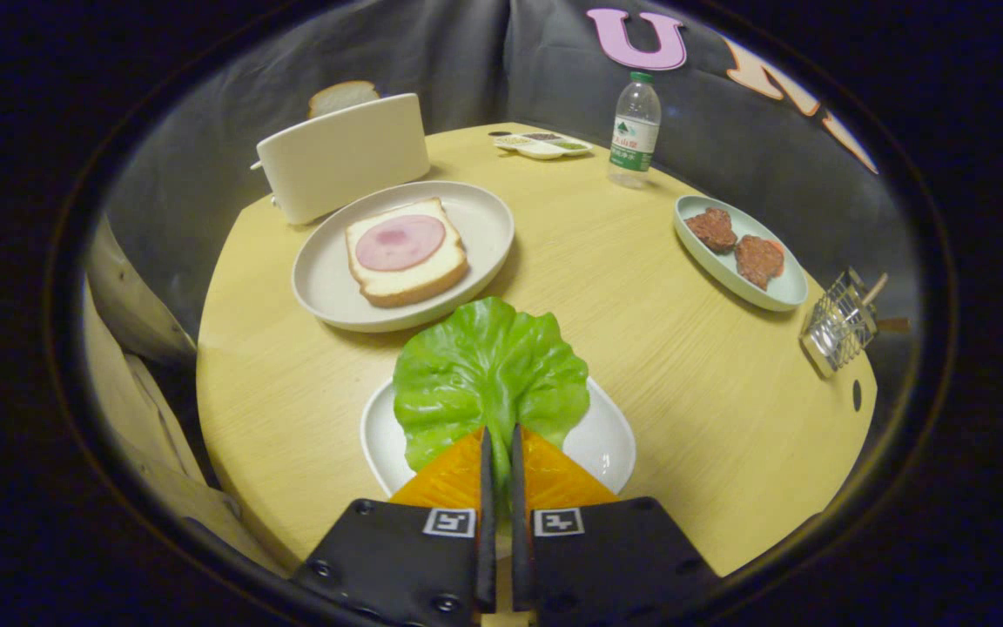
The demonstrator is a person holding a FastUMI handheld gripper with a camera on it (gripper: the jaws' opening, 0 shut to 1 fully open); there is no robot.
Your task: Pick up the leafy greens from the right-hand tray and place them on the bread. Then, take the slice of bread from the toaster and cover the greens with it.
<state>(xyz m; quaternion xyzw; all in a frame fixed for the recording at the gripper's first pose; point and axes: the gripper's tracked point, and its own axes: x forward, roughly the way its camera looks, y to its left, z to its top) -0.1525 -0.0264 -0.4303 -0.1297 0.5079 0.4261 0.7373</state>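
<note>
A green lettuce leaf [488, 370] fans out just ahead of my fingers, its stem pinched between them. My gripper [500, 440] is shut on the leaf, over a small white plate [610, 440]. Beyond the leaf, a bread slice topped with a pink ham round [404, 248] lies on a round white plate [484, 222]. Behind that plate stands a white toaster [343, 158] with a slice of bread [342, 96] sticking up from its top.
On the round yellow table [623, 287], a pale green oval dish [780, 292] holds two brown patties at the right. A water bottle [635, 131] and a small sauce tray [543, 144] sit at the back. A wire rack [839, 326] stands at the right edge.
</note>
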